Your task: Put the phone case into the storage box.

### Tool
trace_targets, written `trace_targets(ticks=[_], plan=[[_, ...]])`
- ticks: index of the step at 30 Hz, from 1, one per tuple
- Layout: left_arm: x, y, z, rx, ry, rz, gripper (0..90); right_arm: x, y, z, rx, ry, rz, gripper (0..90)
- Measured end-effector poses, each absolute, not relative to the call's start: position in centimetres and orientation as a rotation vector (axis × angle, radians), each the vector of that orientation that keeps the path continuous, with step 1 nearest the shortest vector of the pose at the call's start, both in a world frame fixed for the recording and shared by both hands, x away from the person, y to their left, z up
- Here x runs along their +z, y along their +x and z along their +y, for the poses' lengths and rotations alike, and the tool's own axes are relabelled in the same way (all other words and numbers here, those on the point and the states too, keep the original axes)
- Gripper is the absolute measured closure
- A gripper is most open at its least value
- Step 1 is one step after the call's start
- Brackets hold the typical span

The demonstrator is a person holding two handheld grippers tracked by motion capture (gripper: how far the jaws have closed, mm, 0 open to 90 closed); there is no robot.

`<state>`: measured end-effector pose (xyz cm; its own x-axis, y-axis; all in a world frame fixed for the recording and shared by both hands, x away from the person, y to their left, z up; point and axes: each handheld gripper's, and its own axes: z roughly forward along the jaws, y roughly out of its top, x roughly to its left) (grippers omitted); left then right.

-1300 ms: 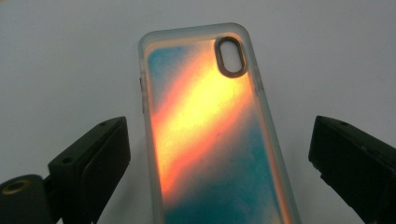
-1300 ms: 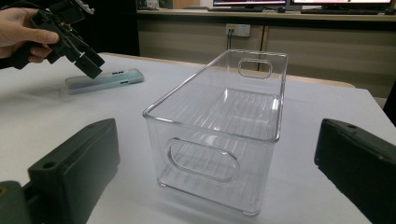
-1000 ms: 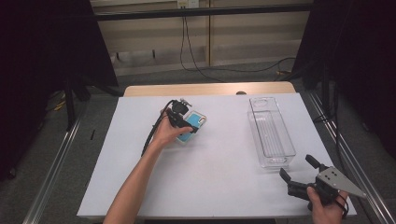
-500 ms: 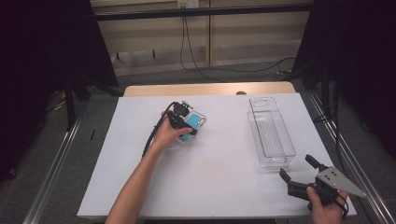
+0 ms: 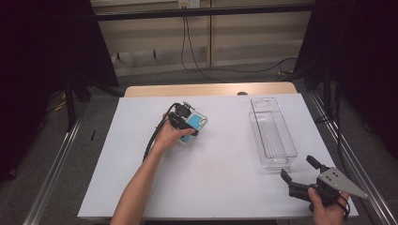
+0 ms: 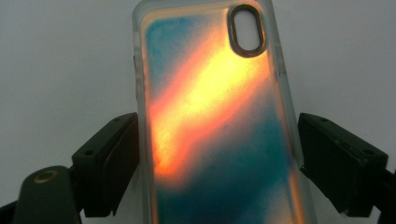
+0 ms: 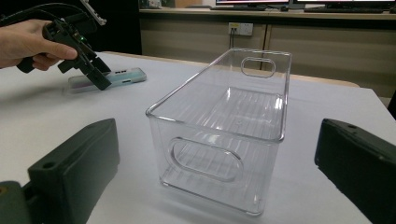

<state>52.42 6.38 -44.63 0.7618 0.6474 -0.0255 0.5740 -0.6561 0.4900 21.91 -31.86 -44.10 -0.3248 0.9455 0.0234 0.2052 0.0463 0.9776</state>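
Phone case (image 6: pixel 219 121), teal with an orange-yellow streak, is seen lying flat on the white table (image 5: pixel 220 187), left of centre and towards the far side in the high view. The left gripper (image 5: pixel 185 125) is brought down over it by the left hand (image 5: pixel 169 137), and its jaws have just been closing, with the case between them. In the left gripper view the left jaw is set right against the case's edge, while a thin gap is left at the right jaw, so no firm grip is shown. The case's camera cut-out is seen at the far end, away from the jaws.

Over at the near right corner, the right gripper (image 5: pixel 300 177) is held low by the right hand (image 5: pixel 328 211), jaws spread wide and nothing between them. It is pointed at the clear plastic bin (image 7: pixel 224 126), which is stood empty on the table's right side, well apart from the case.
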Motion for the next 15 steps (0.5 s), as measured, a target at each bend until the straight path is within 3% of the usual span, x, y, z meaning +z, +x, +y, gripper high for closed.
trace_targets(ticks=[15], plan=[[-44.39, 52.02, 6.38, 0.222, 2.480, 0.913, 17.3, -44.12, 21.88, -32.01, 1.331, 1.188, 1.616, 0.0]])
